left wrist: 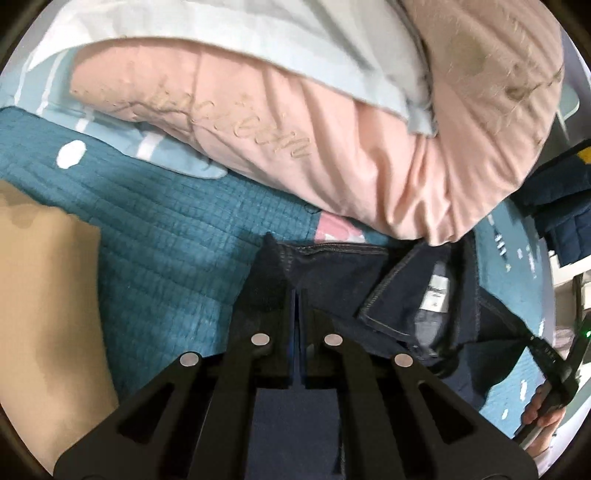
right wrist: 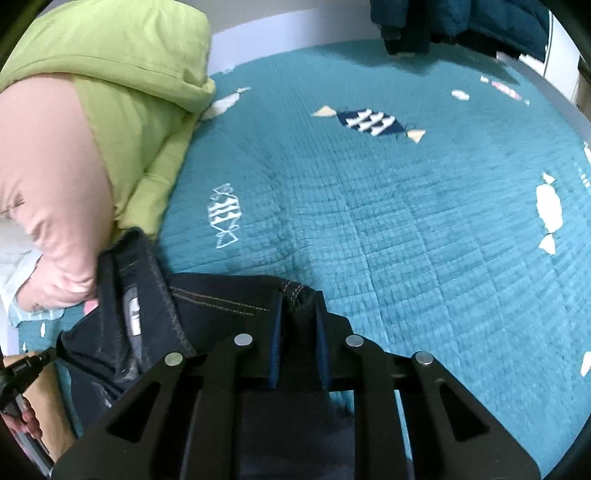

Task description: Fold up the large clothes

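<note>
Dark navy jeans [left wrist: 340,269] lie bunched on the teal bedspread, with the waistband and a white inner label [left wrist: 437,295] facing up. My left gripper [left wrist: 297,295] is shut on the left end of the waistband, with cloth pinched between the blue pads. In the right wrist view the same jeans [right wrist: 221,295] stretch to the left, and my right gripper [right wrist: 299,299] is shut on a thick fold of the waistband at its other end. A hand [left wrist: 543,410] holding the other tool shows at the lower right of the left wrist view.
A pink quilt [left wrist: 295,129] under a pale blue sheet [left wrist: 258,33] is heaped just behind the jeans. A lime green padded garment [right wrist: 129,92] lies beside it. The teal quilted bedspread [right wrist: 406,221] stretches out to the right. Dark clothes [right wrist: 461,22] sit at its far edge.
</note>
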Tool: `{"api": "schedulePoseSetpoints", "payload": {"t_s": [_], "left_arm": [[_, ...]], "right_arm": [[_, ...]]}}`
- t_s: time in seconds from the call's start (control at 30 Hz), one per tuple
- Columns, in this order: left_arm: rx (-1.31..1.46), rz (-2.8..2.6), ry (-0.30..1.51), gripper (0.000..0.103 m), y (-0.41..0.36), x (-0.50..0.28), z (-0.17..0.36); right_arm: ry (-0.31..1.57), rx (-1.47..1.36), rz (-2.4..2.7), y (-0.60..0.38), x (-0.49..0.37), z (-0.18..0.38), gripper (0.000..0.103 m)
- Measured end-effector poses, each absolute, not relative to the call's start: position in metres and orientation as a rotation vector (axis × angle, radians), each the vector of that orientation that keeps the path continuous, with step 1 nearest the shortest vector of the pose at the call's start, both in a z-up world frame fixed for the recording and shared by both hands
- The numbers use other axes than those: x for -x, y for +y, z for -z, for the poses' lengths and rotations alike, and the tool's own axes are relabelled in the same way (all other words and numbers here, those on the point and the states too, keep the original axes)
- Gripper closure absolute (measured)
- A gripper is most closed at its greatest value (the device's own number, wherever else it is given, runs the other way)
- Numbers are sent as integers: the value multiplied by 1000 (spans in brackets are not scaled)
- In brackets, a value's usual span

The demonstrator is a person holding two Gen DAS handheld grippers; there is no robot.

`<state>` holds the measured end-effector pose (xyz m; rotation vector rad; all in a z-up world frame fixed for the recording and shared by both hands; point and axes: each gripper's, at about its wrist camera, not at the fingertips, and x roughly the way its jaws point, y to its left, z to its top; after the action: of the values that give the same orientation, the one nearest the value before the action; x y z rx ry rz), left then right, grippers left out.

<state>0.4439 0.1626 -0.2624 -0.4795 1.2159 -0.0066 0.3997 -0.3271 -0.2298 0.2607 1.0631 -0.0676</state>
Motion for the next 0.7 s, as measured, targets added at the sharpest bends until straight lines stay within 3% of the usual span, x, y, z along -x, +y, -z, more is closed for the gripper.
{"api": "schedulePoseSetpoints", "payload": {"t_s": [0.57,0.7], "left_arm": [[482,16,1083,103,171,-381,148],[492,36,1110,103,174,-389,152]], "right_arm": [[991,-163,38,-291,-318,157,89],[1000,-124,40,-280,-323,163,89]]}}
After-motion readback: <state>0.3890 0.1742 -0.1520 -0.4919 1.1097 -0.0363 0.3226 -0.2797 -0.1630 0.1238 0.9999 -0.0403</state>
